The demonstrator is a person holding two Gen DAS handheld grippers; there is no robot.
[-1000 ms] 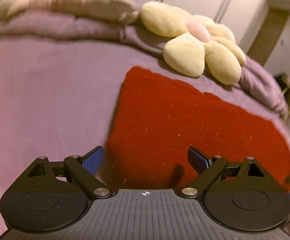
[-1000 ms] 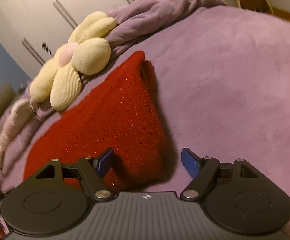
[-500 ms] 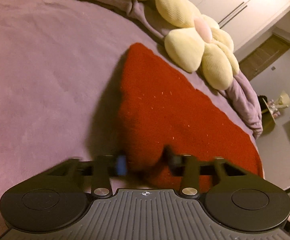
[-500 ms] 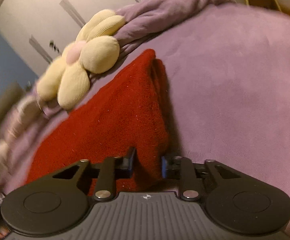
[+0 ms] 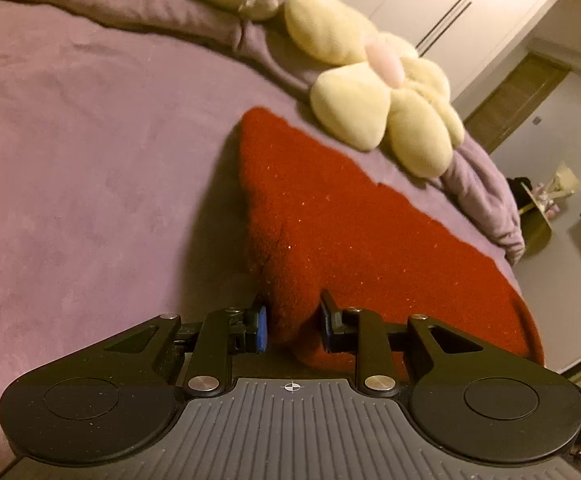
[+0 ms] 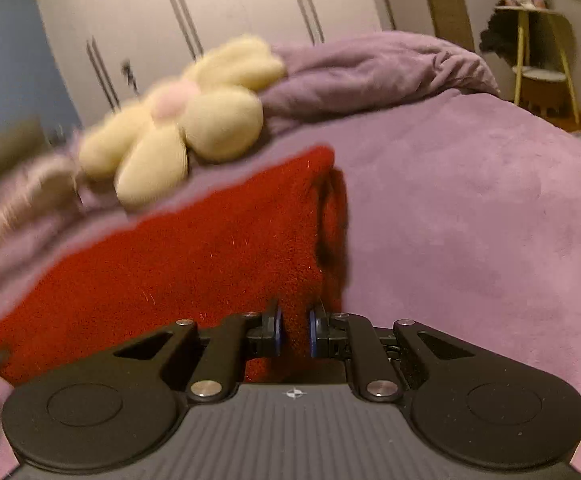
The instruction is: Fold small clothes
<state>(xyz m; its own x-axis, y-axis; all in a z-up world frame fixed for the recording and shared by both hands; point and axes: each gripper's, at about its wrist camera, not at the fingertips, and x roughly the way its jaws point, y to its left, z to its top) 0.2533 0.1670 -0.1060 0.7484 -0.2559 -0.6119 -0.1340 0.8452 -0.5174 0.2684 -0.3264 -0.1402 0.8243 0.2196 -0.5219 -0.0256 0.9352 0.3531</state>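
Observation:
A red fuzzy knit garment (image 5: 354, 224) lies spread on the purple bed. My left gripper (image 5: 293, 326) is shut on its near left corner, and the cloth bunches between the blue pads. In the right wrist view the same garment (image 6: 194, 256) stretches away to the left. My right gripper (image 6: 294, 330) is shut on its near right corner, beside a doubled-over fold along the right edge (image 6: 332, 220). Both corners are raised slightly off the bed.
A cream flower-shaped cushion (image 5: 386, 108) lies just beyond the garment and also shows in the right wrist view (image 6: 178, 132). A rumpled purple blanket (image 6: 370, 68) runs along the back. A small yellow side table (image 6: 538, 52) stands beyond the bed. White wardrobe doors (image 6: 210, 20) stand behind.
Both grippers were open a second ago over the garment's near corners. Both have closed on the cloth and lifted it slightly; the views have tilted.

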